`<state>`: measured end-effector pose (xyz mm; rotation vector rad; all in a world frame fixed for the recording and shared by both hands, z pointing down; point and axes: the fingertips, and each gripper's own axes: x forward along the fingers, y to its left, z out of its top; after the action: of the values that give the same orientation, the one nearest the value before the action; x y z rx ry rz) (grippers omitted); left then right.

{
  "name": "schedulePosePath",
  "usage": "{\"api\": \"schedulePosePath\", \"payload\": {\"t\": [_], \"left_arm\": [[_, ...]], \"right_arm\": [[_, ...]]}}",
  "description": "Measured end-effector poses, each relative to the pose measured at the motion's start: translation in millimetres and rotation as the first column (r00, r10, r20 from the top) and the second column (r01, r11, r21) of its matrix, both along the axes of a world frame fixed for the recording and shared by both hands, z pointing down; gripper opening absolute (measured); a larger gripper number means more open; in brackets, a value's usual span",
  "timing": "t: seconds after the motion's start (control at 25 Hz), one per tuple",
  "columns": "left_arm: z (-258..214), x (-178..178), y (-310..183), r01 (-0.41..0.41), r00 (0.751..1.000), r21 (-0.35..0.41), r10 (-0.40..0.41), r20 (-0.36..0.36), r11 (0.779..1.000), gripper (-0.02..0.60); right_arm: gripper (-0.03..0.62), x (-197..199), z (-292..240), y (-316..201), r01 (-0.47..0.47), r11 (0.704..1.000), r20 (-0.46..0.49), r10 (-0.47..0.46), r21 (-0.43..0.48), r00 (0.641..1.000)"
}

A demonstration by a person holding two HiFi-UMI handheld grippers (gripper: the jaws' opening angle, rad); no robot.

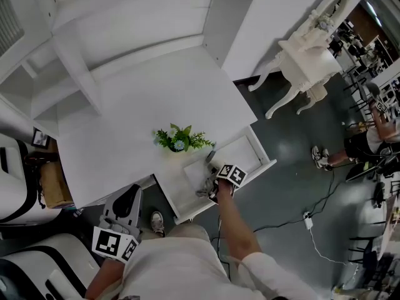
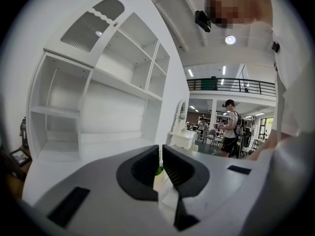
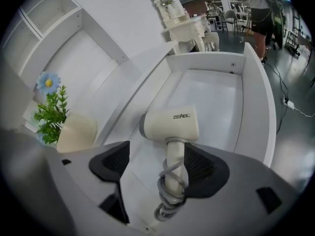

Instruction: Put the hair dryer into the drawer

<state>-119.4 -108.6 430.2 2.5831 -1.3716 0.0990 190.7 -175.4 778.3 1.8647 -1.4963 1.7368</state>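
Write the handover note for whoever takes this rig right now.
Left gripper: shut, empty, held away from the drawer.
Right gripper: open, one jaw on each side of the hair dryer handle, not clamping it.
The hair dryer lies inside the open drawer, its cord coiled round the handle.
Done: dryer in the drawer.
Left: lift the right gripper clear, then probably push the drawer shut.
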Motion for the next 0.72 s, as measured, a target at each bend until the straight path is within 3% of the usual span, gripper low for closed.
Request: {"api": "schedulePosePath", "payload": {"t": [0.32, 0.56, 0.72], "left_arm": [[-3.8, 4.7, 8.5, -0.06, 0.997, 0.027, 0.061, -0.038, 0.998, 0.034], [-0.7, 4.9, 17.7, -0.112, 0.99, 0.046, 0.115, -0.079, 0.993, 0.035], [2.9, 9.0, 25.8, -0.157, 0.982, 0.05, 0.162, -0.1, 0.986, 0.034]], "right_arm": [[0.343, -4.3, -35.3, 15.0, 0.0, 0.996, 0.01, -0.001, 0.09, 1.0], [0.181, -10.9, -77.1, 41.4, 0.012, 0.98, -0.011, -0.01, 0.199, 1.0], [0.124, -14.6, -105.7, 60.8, -0.003, 0.966, -0.028, 0.011, 0.257, 1.0]]}}
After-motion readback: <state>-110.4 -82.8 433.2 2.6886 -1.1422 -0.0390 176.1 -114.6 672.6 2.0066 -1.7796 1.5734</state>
